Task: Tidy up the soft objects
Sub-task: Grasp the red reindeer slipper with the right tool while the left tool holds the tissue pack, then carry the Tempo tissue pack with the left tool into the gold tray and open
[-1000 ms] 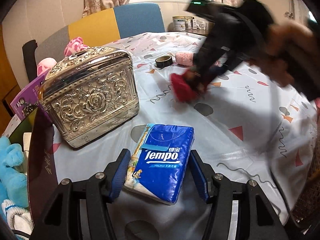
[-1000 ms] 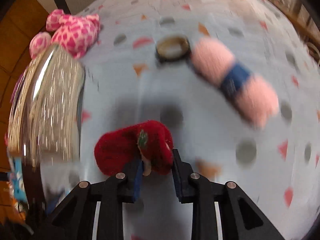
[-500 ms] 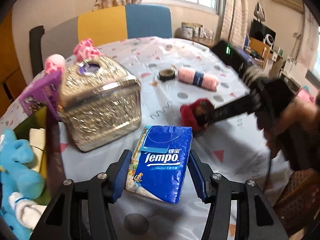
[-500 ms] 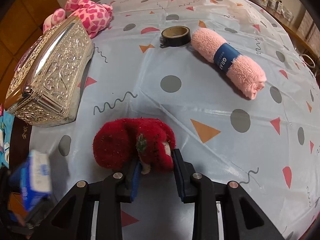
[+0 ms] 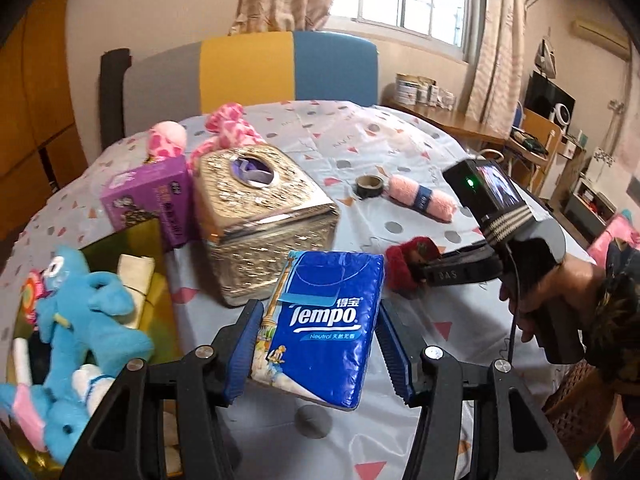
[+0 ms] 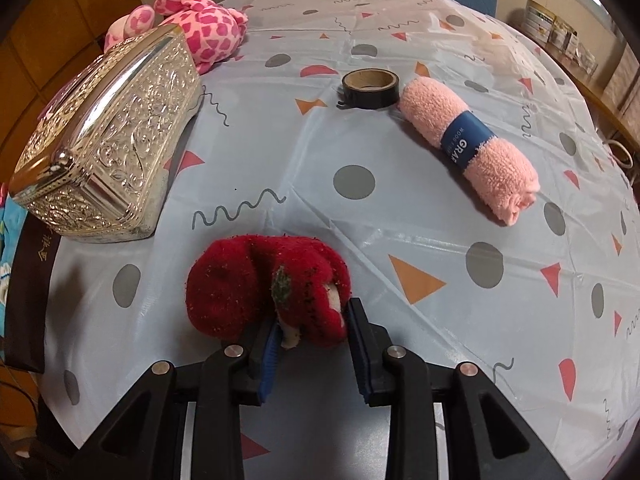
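A blue Tempo tissue pack hangs above the table, and my left gripper is shut on its two long sides. A red plush toy with a small green leaf lies on the patterned tablecloth. My right gripper is shut on its near end, both pads touching the plush. In the left wrist view that red plush toy and the right gripper sit right of the pack, held by a person's hand.
A silver embossed tissue box stands left of centre, with a purple carton and a pink spotted plush behind it. A pink rolled towel and tape roll lie farther back. A gold box at the left holds blue plush toys.
My left gripper has risen with the tissue pack, so more of the table and the gold box show. The right gripper shifted with the red plush, then settled; its jaws stand slightly wider.
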Demonstrator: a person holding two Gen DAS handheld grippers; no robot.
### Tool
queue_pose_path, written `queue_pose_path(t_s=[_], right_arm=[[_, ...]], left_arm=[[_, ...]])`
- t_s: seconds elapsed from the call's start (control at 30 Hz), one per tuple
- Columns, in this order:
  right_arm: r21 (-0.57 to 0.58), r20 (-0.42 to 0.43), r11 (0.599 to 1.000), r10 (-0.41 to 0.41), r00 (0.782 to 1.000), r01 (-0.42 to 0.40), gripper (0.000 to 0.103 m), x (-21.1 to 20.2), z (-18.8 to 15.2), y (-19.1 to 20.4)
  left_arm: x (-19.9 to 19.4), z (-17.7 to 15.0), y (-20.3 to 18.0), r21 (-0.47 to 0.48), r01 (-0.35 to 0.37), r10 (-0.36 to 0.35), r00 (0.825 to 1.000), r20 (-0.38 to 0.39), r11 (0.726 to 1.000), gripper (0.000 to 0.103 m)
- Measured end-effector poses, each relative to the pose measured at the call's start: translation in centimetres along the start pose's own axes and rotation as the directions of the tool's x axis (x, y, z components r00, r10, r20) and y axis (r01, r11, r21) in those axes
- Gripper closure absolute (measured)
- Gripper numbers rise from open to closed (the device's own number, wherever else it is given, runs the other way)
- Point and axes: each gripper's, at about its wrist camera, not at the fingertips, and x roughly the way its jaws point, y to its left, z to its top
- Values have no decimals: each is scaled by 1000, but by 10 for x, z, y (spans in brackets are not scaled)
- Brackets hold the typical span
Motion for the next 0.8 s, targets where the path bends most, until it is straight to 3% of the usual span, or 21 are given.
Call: queue_pose_path(t_s=[0.3,0.8], right_arm=[[-35,10,999,-21,1000,21,72,-3,-5,6],[-55,11,998,-30,999,30,72,-6,-7,9]], left_arm=[[-18,-3,28,-54,-73,75,997,22,996,46],[-18,-14,70,-156,-115,114,993,-18,981,45]])
